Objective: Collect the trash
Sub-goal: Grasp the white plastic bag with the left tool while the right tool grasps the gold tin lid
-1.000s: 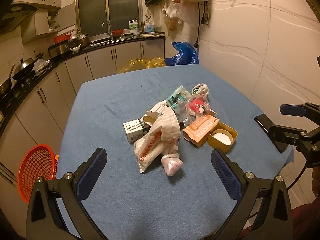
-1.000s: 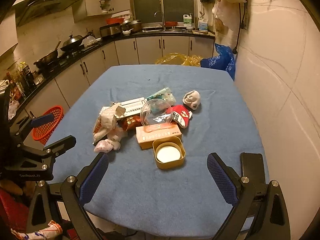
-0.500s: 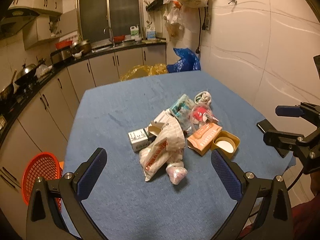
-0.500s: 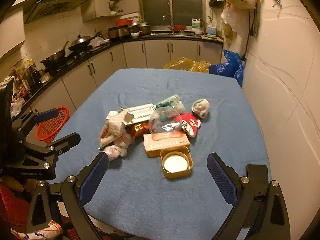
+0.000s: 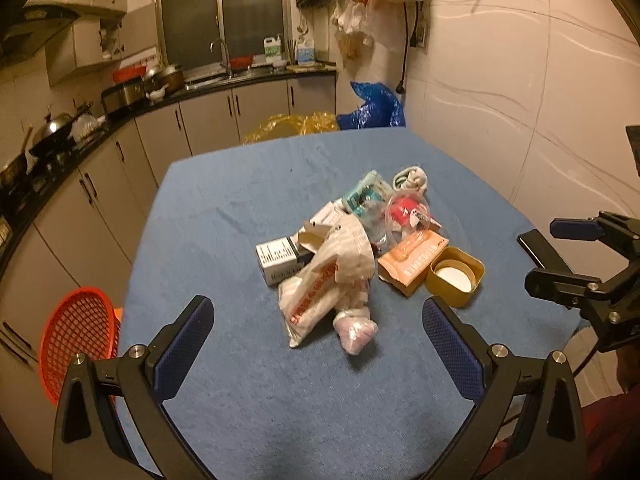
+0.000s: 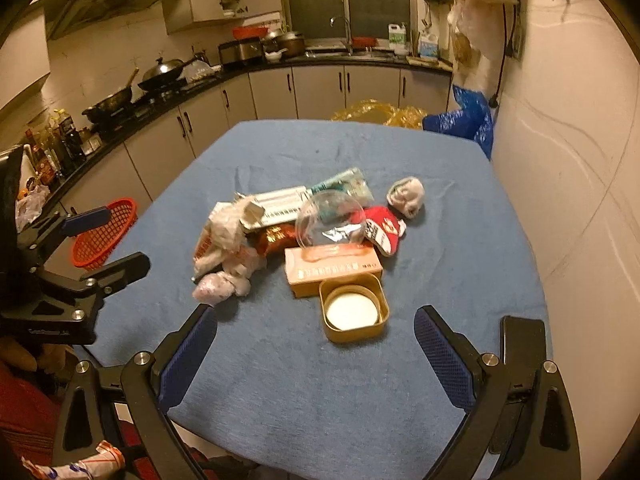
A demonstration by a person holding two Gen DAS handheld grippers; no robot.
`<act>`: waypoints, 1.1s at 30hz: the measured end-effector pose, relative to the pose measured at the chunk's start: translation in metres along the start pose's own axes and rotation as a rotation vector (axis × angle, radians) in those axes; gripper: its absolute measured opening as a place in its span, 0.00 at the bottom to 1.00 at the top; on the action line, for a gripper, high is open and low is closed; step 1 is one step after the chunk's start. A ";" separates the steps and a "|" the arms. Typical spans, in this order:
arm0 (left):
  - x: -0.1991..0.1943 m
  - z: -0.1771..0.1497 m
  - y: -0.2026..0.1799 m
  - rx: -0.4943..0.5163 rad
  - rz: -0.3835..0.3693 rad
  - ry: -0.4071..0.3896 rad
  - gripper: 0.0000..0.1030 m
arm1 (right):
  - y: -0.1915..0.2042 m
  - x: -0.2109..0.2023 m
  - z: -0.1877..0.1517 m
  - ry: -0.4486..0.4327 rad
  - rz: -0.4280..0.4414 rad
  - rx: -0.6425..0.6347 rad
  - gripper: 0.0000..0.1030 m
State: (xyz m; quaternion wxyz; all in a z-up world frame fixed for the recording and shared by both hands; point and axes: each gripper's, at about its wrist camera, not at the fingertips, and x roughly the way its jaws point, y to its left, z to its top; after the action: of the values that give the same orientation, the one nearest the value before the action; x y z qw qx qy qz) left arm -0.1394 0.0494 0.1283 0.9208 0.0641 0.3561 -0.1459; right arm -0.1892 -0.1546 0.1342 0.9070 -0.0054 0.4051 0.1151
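A heap of trash lies mid-table on the blue cloth (image 5: 224, 200): a crumpled white bag (image 5: 324, 284), a pink wad (image 5: 356, 330), a white box (image 5: 280, 258), an orange box (image 5: 412, 258), a gold tin (image 5: 454, 276), a clear lid (image 5: 408, 216), a red packet (image 6: 382, 228) and a grey wad (image 6: 406, 196). My left gripper (image 5: 318, 344) is open and empty, just short of the pink wad. My right gripper (image 6: 316, 346) is open and empty, close behind the gold tin (image 6: 354, 312).
An orange mesh basket (image 5: 76, 340) stands beside the table's left edge, below table height. A black phone (image 6: 522, 344) lies at the table's near right corner. Kitchen cabinets (image 5: 100, 184) run along the left and back. Blue (image 5: 376, 108) and yellow bags (image 5: 288, 126) sit behind the table.
Both grippers have drawn back and risen a little, so the trash heap sits slightly farther off in each view. Nothing on the table has moved.
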 end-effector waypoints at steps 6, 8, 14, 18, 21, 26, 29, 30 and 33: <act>0.009 -0.004 0.006 -0.043 -0.012 0.048 1.00 | -0.009 0.019 -0.002 0.049 0.017 0.014 0.97; 0.011 -0.006 0.003 -0.030 -0.019 0.064 1.00 | -0.012 0.026 -0.002 0.061 0.023 0.018 0.97; 0.021 -0.007 -0.013 0.019 -0.034 0.091 0.99 | -0.024 0.060 -0.001 0.117 0.032 0.030 0.97; 0.029 -0.009 -0.018 0.024 -0.037 0.119 0.95 | -0.031 0.085 0.002 0.146 0.025 0.025 0.96; 0.037 -0.009 -0.016 0.002 -0.037 0.150 0.88 | -0.035 0.104 0.003 0.186 0.039 0.032 0.94; 0.052 -0.009 -0.010 -0.044 -0.034 0.190 0.85 | -0.033 0.126 0.002 0.234 0.053 -0.003 0.86; 0.065 -0.008 -0.011 -0.057 -0.042 0.220 0.82 | -0.035 0.137 0.000 0.270 0.047 -0.014 0.75; 0.069 -0.007 -0.012 -0.060 -0.045 0.229 0.82 | -0.037 0.140 0.000 0.280 0.057 -0.007 0.68; 0.081 -0.006 -0.015 -0.061 -0.051 0.255 0.81 | -0.042 0.138 -0.002 0.276 0.080 -0.001 0.68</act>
State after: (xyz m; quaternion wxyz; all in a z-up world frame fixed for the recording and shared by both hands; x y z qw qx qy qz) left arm -0.0910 0.0189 0.0687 0.8655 0.0450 0.4763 -0.1488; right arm -0.0922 -0.1669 0.0280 0.8372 -0.0056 0.5259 0.1497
